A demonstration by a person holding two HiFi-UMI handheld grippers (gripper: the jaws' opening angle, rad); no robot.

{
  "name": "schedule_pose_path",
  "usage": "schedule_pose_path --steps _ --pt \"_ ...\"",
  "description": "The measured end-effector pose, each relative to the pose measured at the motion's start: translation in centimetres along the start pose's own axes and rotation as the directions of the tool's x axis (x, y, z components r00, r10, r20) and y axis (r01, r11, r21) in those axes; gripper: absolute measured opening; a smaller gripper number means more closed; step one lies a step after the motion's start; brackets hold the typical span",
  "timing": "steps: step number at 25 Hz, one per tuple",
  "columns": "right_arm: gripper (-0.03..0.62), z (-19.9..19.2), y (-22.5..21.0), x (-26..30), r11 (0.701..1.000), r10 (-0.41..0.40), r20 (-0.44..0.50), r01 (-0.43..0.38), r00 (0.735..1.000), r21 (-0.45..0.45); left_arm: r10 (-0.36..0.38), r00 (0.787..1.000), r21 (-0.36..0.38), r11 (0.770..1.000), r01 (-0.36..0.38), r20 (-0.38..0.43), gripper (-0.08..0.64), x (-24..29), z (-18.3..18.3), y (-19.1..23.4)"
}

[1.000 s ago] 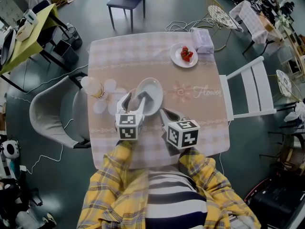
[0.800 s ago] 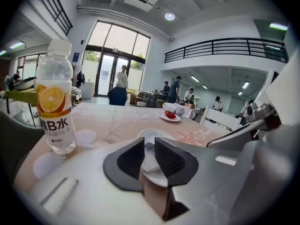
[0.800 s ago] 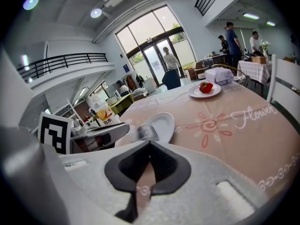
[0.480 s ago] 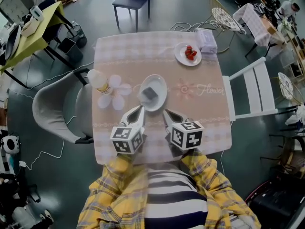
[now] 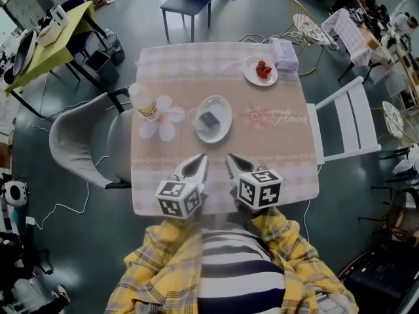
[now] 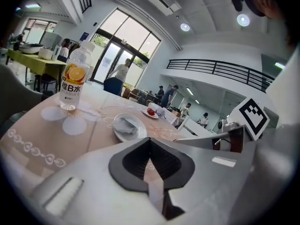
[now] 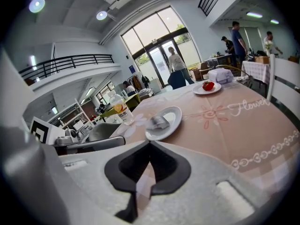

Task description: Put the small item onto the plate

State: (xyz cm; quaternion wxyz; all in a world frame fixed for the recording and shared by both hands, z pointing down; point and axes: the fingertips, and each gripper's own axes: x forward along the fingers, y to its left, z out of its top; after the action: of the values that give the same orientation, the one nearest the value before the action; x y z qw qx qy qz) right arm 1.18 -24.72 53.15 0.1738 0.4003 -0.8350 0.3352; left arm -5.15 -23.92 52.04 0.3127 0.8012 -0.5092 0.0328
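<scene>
A small grey item (image 5: 209,118) lies on the white plate (image 5: 222,106) in the middle of the table, with nothing touching it. My left gripper (image 5: 201,157) is shut and empty, hanging over the near part of the table, well short of the plate. Beside it my right gripper (image 5: 229,157) is also shut on nothing. The left gripper view looks past the shut left gripper (image 6: 150,139) to the plate (image 6: 132,132) and the item (image 6: 124,124). In the right gripper view the right gripper (image 7: 150,143) points at the plate (image 7: 174,115) and the item (image 7: 157,122).
An orange-drink bottle (image 5: 145,103) stands left of the plate. A small plate of strawberries (image 5: 260,70) and a tissue pack (image 5: 285,54) sit at the far right corner. A grey chair (image 5: 85,142) is at the table's left and a white chair (image 5: 344,120) at its right.
The left gripper was open around the item over the plate; it has left the item there, shut and drawn back toward the near edge. The right gripper drew back slightly.
</scene>
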Motion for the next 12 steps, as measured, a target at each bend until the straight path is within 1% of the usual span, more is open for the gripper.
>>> schedule_pose_path --steps 12 --pt "0.002 -3.5 1.4 -3.6 1.0 0.006 0.0 -0.006 1.0 -0.014 -0.022 1.0 0.0 1.0 0.022 -0.014 0.002 -2.9 -3.0 -2.8"
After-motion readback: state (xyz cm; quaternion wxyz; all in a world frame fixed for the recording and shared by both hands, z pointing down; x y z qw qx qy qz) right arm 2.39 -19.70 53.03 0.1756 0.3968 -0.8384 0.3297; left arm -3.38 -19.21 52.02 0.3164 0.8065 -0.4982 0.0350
